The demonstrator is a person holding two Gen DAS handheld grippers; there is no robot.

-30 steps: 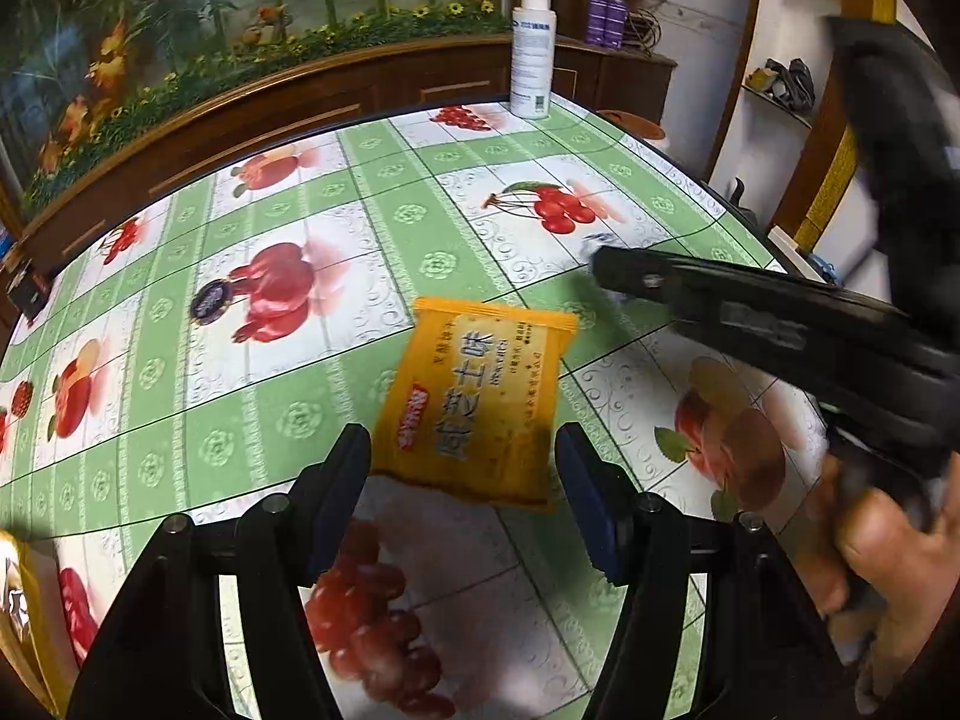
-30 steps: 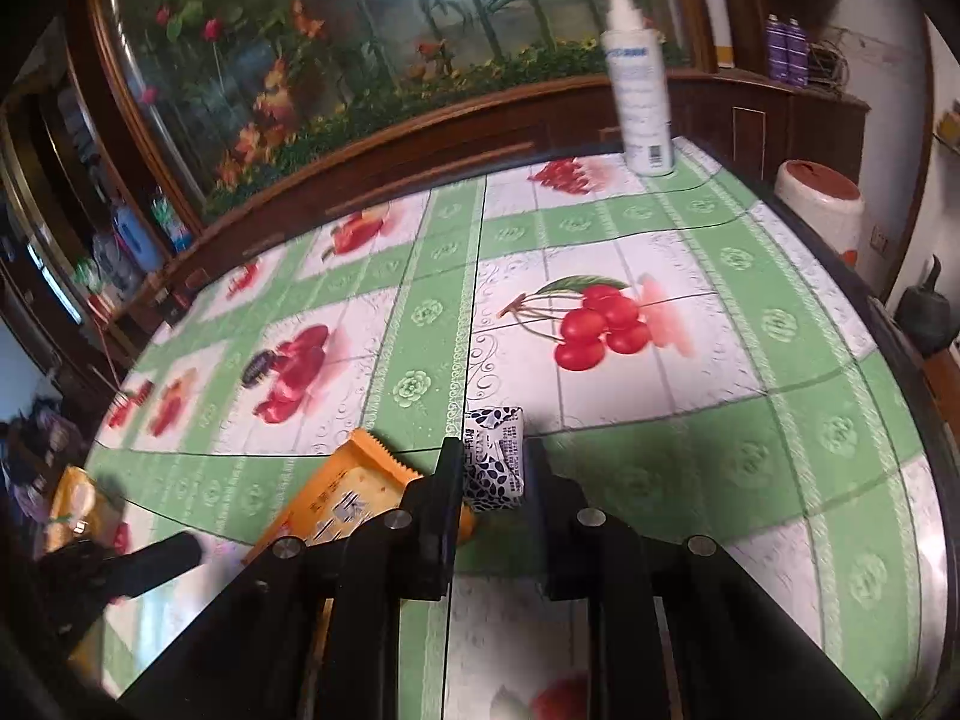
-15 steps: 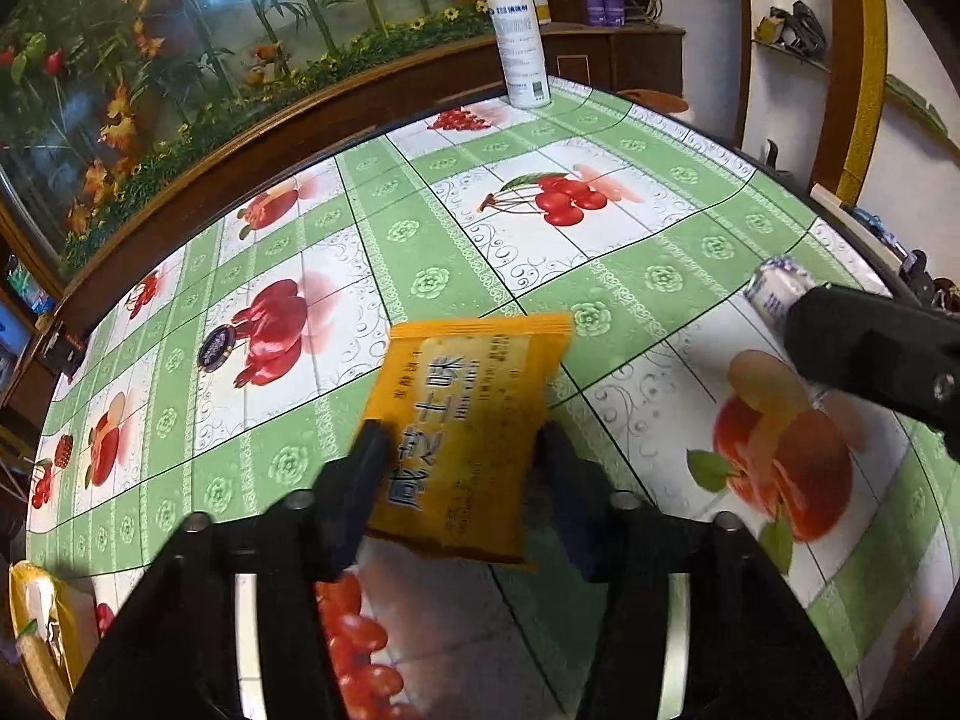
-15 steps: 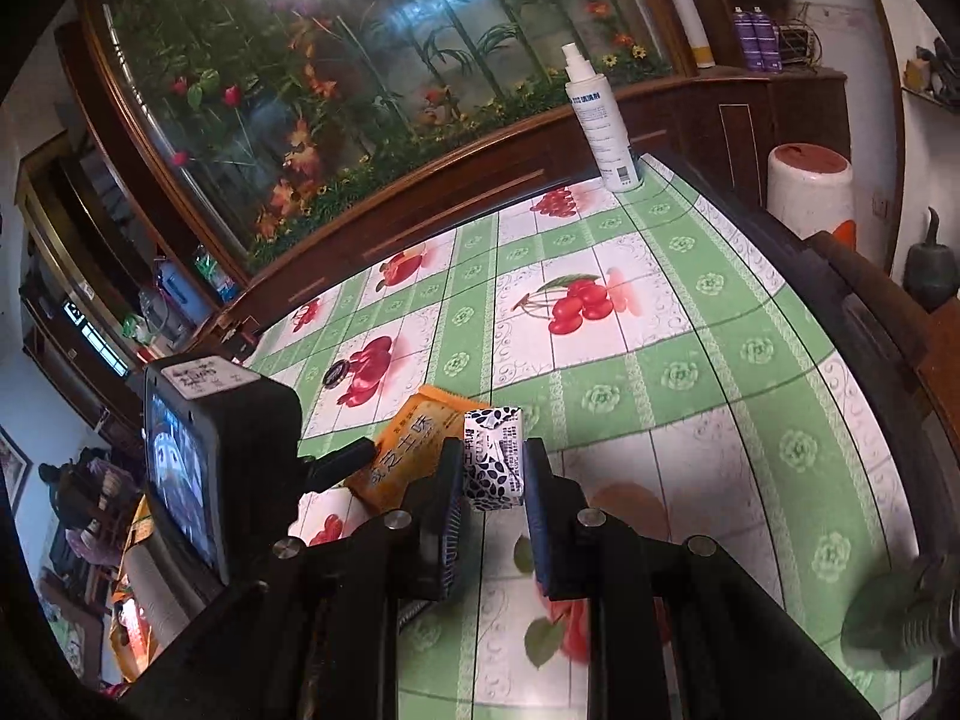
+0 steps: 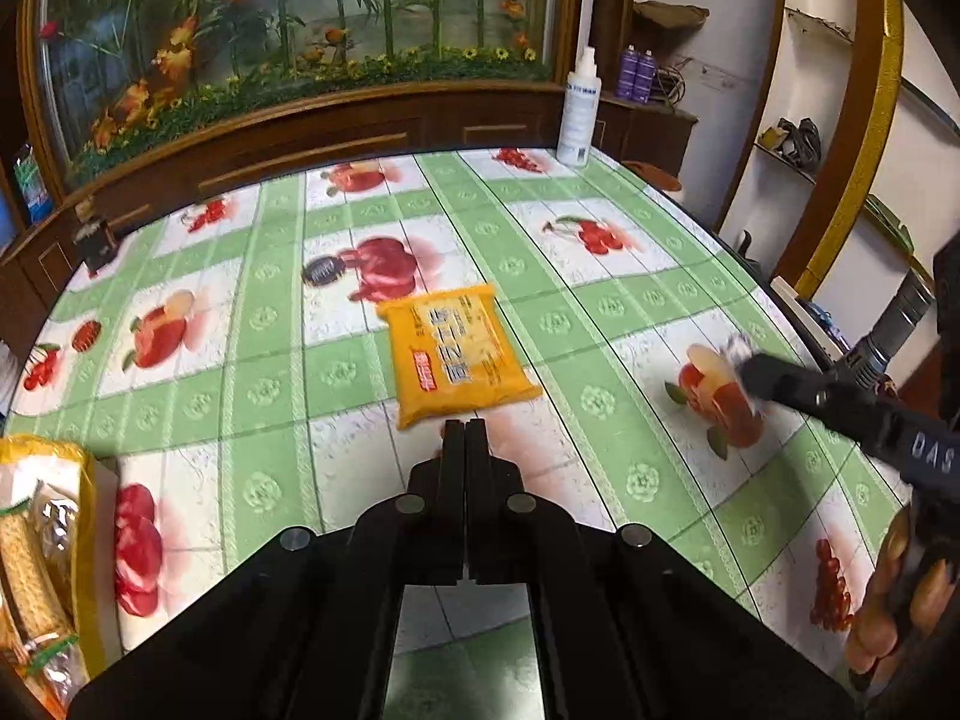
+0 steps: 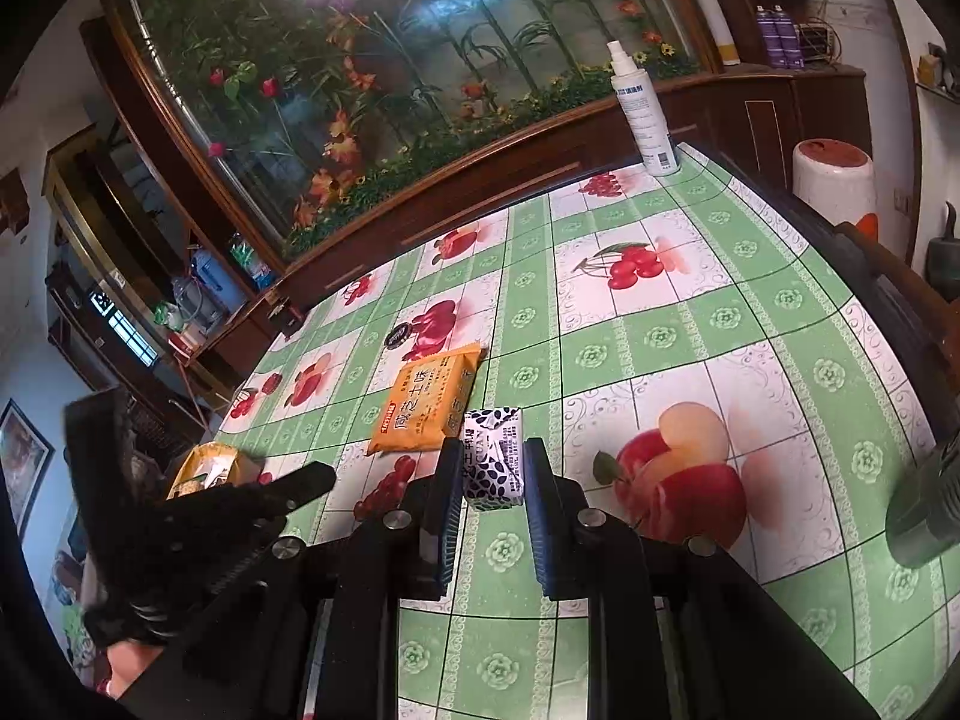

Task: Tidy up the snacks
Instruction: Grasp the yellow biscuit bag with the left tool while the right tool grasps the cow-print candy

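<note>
Snacks fill a yellow bag at the surface's left edge, wrapped packets showing inside. An orange packet lies flat mid-surface, long axis running away from the left claw, which is clenched empty just short of it. The right claw grips a small black-and-white patterned packet, lifted upright.
</note>
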